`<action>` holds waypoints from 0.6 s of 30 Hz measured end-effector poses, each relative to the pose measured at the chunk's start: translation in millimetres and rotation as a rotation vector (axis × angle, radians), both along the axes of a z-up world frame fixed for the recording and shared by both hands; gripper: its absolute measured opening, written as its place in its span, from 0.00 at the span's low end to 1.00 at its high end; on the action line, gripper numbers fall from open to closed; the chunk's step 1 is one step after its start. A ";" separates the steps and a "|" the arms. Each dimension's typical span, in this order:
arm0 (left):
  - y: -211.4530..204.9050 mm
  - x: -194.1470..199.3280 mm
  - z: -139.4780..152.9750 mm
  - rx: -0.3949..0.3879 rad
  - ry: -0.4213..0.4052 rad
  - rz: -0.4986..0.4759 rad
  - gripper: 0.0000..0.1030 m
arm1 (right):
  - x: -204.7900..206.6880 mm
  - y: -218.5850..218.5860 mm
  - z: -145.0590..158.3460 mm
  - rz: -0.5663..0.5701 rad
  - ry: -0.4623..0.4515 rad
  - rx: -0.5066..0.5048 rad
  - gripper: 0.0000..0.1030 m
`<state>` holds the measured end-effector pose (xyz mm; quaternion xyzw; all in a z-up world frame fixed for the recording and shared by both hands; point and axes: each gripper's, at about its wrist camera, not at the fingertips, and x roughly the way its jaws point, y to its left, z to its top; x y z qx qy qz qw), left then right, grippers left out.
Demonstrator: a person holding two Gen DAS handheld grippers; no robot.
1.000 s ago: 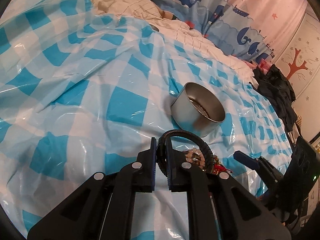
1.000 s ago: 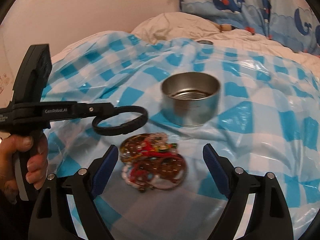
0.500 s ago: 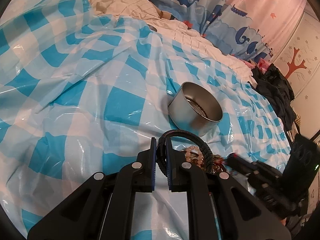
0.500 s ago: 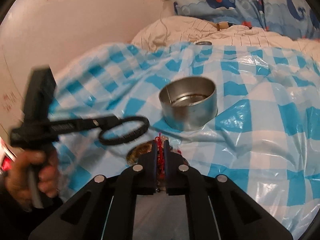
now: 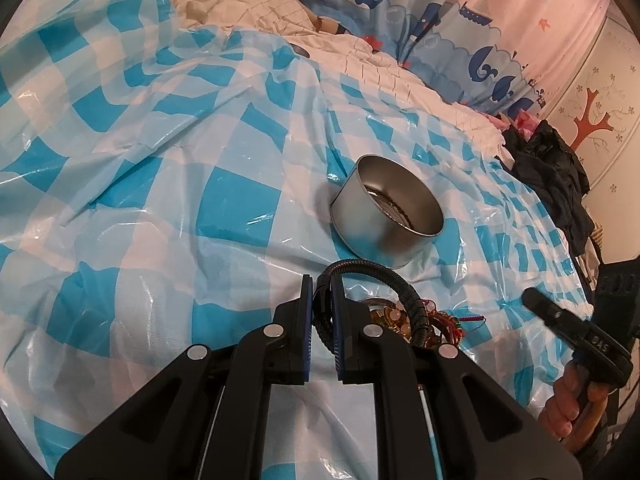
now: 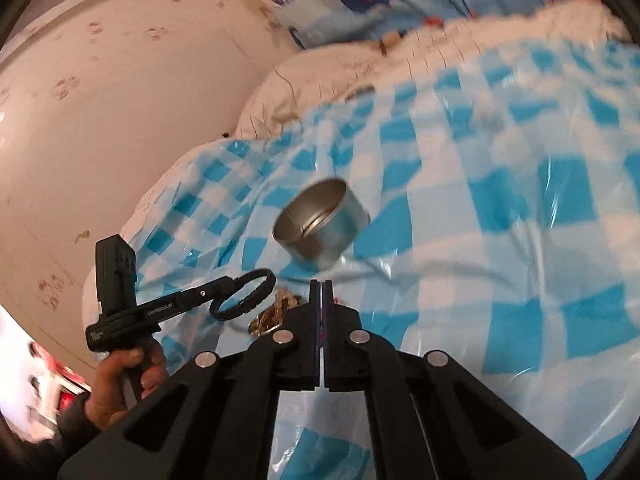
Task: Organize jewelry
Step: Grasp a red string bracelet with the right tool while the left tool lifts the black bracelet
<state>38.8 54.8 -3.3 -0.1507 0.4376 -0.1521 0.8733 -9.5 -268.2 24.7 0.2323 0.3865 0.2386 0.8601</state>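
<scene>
While the blue-and-white checked plastic sheet (image 5: pixel 168 184) lies crinkled over the bed, a round metal tin (image 5: pixel 386 210) stands open on it, with a cream quilt (image 5: pixel 248 4) and a whale-print curtain (image 5: pixel 404 12) beyond and a heap of dark clothes (image 5: pixel 552 176) off to the right. The left hand-held gripper (image 5: pixel 319 304) is clenched on a black braided bracelet (image 5: pixel 394 286), whose loop arches up and over to the right, just short of the tin's near wall. Beneath that loop, on the sheet, lies the pile of jewelry (image 5: pixel 404 318): gold links, pale beads and a tangle of red thread, largely covered by the gripper's black body. The right hand-held gripper (image 6: pixel 321 292) has its jaws pressed nearly together on a strand of red thread (image 6: pixel 320 332) that shows only as a thin red line in the slit; they have just been closing. Seen from the right wrist, the tin sits just past its tips and the pile lies to the left of them, under the bracelet. That view is smeared, so what else hangs from the red strand cannot be made out. A hand (image 6: pixel 120 376) grips the left tool's handle, its arm cut off by the edge.
</scene>
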 end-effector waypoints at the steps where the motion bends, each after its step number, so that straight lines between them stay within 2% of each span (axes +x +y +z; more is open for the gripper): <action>1: -0.1 0.6 -0.7 0.001 0.002 0.001 0.08 | 0.7 4.9 -2.9 0.015 0.005 -0.008 0.16; 2: 0.1 0.9 -1.7 0.001 0.004 0.003 0.08 | -0.2 10.3 -3.4 0.027 0.001 -0.018 0.45; 3: 0.6 1.1 -2.3 0.000 0.006 0.005 0.08 | -4.1 13.2 -2.6 0.028 -0.016 -0.020 0.55; 6: 2.1 0.7 -2.0 -0.004 0.004 0.009 0.08 | -9.7 29.5 2.0 0.079 -0.065 -0.064 0.55; 8: 2.9 0.5 -1.9 -0.005 0.004 0.010 0.08 | -8.8 30.2 -2.1 0.024 -0.066 -0.151 0.55; 13: 3.4 0.4 -2.5 -0.008 0.004 0.009 0.08 | 13.4 12.3 -36.6 -0.035 0.101 -0.090 0.55; 14: 3.3 -0.1 -2.7 -0.009 0.005 0.008 0.08 | 15.9 15.4 -40.0 -0.026 0.103 -0.104 0.50; 16: 2.9 -1.2 -3.1 -0.009 0.005 0.006 0.08 | 19.7 28.8 -41.4 0.024 0.082 -0.146 0.22; 17: 2.9 -1.6 -3.3 -0.009 0.005 0.006 0.08 | 19.6 35.6 -40.4 0.051 0.075 -0.168 0.03; 18: 2.8 -1.7 -3.1 -0.009 0.005 0.007 0.08 | 17.3 38.8 -38.3 0.062 0.061 -0.175 0.03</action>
